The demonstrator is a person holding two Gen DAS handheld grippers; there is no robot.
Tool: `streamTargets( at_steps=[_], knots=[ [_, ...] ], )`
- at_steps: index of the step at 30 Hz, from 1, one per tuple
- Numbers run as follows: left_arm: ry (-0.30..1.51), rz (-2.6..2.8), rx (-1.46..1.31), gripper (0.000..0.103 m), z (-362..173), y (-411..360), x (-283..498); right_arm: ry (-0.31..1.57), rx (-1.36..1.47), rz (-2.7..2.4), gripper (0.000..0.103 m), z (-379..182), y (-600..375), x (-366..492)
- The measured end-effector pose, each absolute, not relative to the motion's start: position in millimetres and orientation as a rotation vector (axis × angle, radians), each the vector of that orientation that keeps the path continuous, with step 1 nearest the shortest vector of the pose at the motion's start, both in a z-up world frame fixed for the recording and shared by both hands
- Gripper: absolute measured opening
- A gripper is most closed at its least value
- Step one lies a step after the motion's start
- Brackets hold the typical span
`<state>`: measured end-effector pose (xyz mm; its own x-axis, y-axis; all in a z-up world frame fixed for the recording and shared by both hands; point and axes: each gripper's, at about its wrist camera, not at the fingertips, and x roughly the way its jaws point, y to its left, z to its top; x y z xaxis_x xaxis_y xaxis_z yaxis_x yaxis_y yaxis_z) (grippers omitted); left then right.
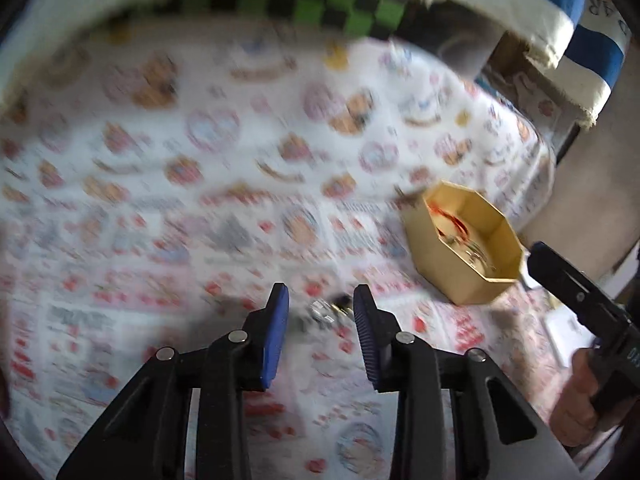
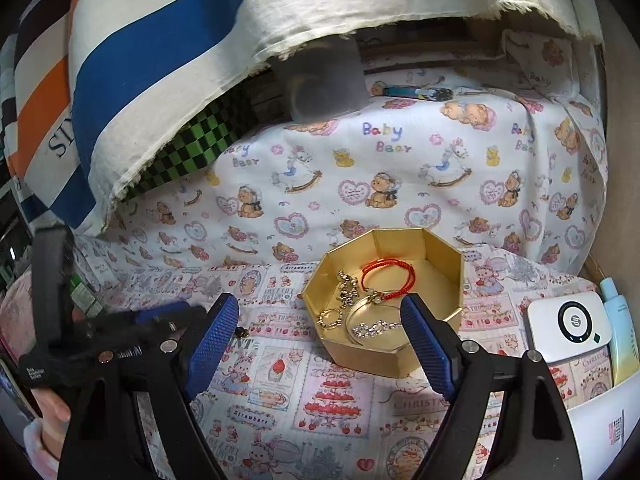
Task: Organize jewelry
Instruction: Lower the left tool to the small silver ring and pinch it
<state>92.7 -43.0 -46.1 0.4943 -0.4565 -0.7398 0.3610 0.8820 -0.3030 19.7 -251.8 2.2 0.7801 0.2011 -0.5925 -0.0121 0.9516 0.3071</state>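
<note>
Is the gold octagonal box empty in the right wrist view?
No, the gold octagonal box holds a red cord bracelet and several gold and silver pieces on its floor.

gold box (image 2: 440, 304), red bracelet (image 2: 387, 274) inside

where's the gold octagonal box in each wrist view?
Left wrist: gold octagonal box sits right of centre, past the left tongs, blurred.
Right wrist: box sits centre, between the open right tongs, jewelry inside.
Shared landmark: green checkered cloth at the bed's far edge.
</note>
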Motion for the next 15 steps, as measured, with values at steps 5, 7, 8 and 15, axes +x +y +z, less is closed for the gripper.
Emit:
streamTargets(
  at_steps=[5,7,8,15],
  knots=[
    [0.997,-0.468,-0.051,0.024,-57,-59,97,0.683,0.299,0.111,0.085,1,-254,21],
    [1.002,-0.447,-0.024,0.019,-60,-66,100,0.668,0.292,0.097,0.085,4,-256,20],
    [0.995,-0.434,-0.009,0.016,-61,-68,100,0.660,0.292,0.088,0.085,5,-257,19],
    [0.976,-0.378,0.040,0.000,-60,-73,99,0.671,0.275,0.106,0.085,10,-254,15]
  ],
)
